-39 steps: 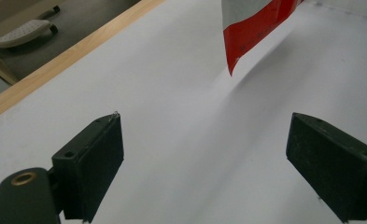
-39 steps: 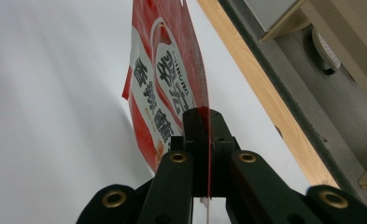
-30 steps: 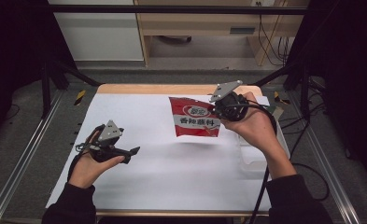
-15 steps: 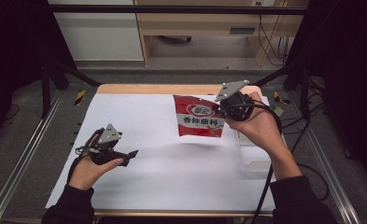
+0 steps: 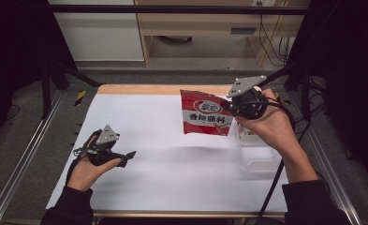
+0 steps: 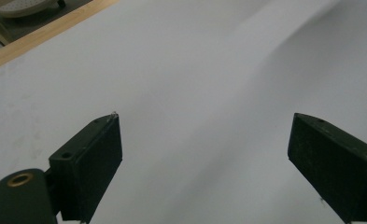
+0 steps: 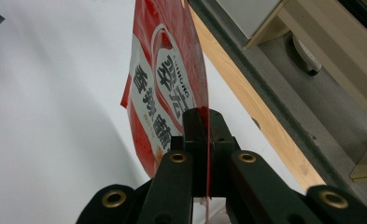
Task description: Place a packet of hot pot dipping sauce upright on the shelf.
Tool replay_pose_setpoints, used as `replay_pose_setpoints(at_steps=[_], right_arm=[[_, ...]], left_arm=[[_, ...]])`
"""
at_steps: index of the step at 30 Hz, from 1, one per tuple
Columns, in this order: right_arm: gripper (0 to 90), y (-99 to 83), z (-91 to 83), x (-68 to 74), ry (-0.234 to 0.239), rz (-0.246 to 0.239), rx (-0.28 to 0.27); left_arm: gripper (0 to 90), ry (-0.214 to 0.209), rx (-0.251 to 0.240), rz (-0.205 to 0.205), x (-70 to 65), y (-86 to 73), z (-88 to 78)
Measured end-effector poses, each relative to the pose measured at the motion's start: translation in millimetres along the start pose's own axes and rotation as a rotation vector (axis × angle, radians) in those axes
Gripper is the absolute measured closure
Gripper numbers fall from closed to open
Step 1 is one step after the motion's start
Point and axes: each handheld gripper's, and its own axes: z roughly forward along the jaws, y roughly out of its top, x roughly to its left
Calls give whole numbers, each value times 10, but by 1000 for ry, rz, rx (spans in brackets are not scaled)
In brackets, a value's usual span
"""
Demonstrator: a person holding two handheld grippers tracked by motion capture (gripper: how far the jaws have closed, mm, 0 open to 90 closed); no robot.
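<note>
A white sheet covers the table, with a strip of bare wood at its far edge and dark framing and a pale cabinet behind. The right claw is clamped tight on the edge of a red snack packet, its jaws pressed together with the thin foil seam between them. The packet hangs upright above the far right part of the table, clear of the sheet, white lettering facing the person. Just beside and below the right hand sits a clear plastic container on the table. Well apart, at the near left, the left claw rests low over the sheet, its jaws spread wide with nothing between them but bare white surface.
</note>
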Motion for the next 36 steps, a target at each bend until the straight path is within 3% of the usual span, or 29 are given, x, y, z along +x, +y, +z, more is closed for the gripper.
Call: replay_pose_setpoints(at_steps=[19,36], right_arm=[[900,32,-302,1,-10,3,-16],[900,-101,-576,-39,-34,66,2]], left_arm=[[87,1,7,-15,59,-81,6],[78,5,2,-31,90,-112,-1]])
